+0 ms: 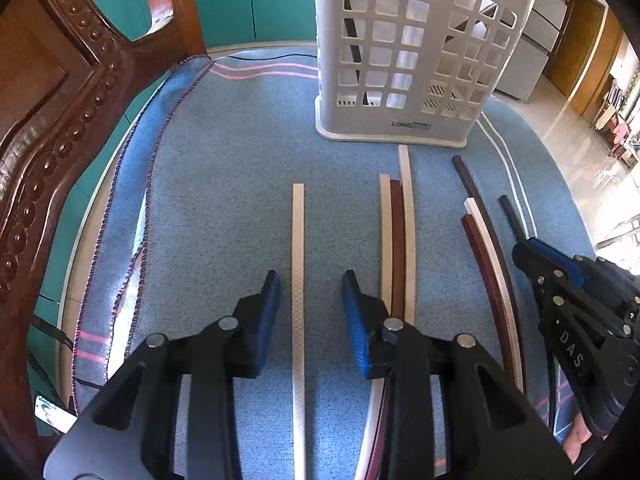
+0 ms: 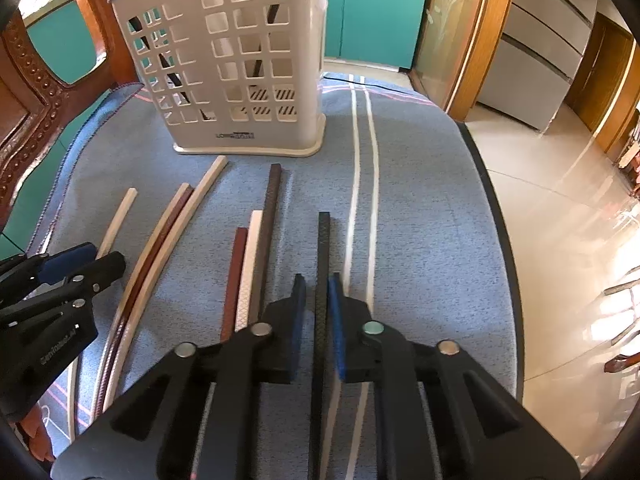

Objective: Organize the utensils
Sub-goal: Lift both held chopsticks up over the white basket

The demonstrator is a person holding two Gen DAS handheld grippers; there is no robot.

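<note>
A: Eight chopsticks flat on blue cloth (image 1: 224,168) over counter, w/ white holder (image 1: 404,60) standing at far end. Left side?

B: Left tool (image 1: 310,292) spread wide, straddling lone cream chopstick (image 1: 298,280), not touching. Cream-brown-cream trio (image 1: 396,240) just right of it.

A: Further right?

B: Right tool (image 2: 317,300) nearly pressed together around black chopstick (image 2: 323,264); contact w/ both pads unclear. More dark sticks standing in holder.
</note>
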